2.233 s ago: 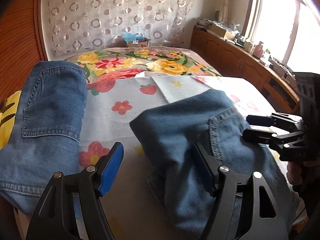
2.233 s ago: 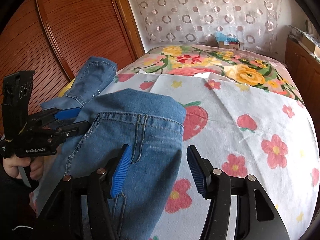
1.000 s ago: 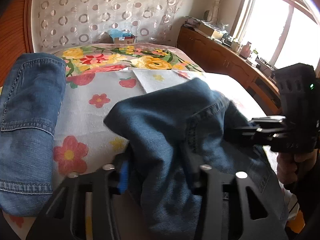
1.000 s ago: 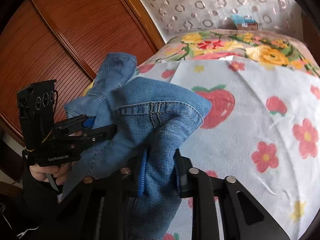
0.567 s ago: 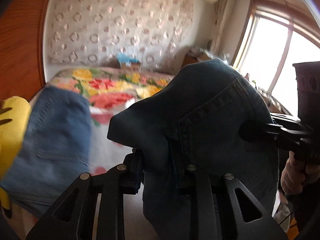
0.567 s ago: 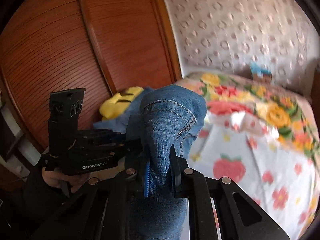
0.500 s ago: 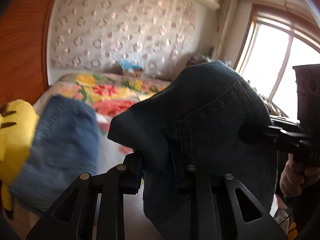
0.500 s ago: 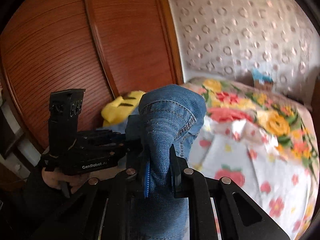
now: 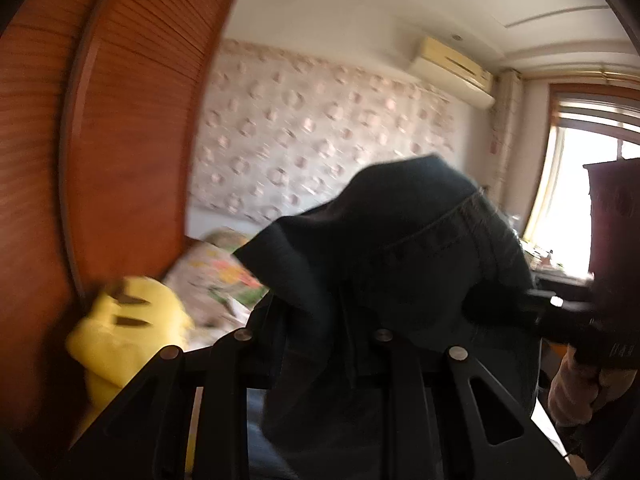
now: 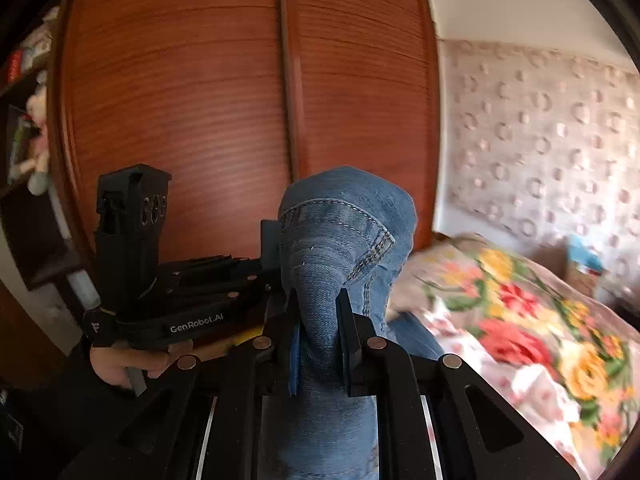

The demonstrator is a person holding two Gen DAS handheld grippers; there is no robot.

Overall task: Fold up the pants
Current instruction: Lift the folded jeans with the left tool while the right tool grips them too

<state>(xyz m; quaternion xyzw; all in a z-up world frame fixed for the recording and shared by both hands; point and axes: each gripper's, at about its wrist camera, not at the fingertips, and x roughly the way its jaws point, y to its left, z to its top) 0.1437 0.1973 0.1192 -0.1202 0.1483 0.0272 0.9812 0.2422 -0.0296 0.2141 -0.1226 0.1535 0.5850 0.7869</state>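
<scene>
You have each gripper pinching the blue jeans (image 10: 340,240) at the waistband: right gripper (image 10: 318,344) and left gripper (image 9: 320,344), side by side, so the jeans hang clear above the floral bed (image 10: 520,320), probably for laying flat.

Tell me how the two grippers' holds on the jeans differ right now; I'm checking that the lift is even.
The right gripper pinches a narrow, stitched bunch of the jeans between closely set jaws; the left gripper has a bulkier wad between wider jaws, and its jaws have just been closing. In its own view the right gripper's blue pads show beside the cloth; the left gripper's are buried under it. Both are shut on the same raised jeans.
</scene>
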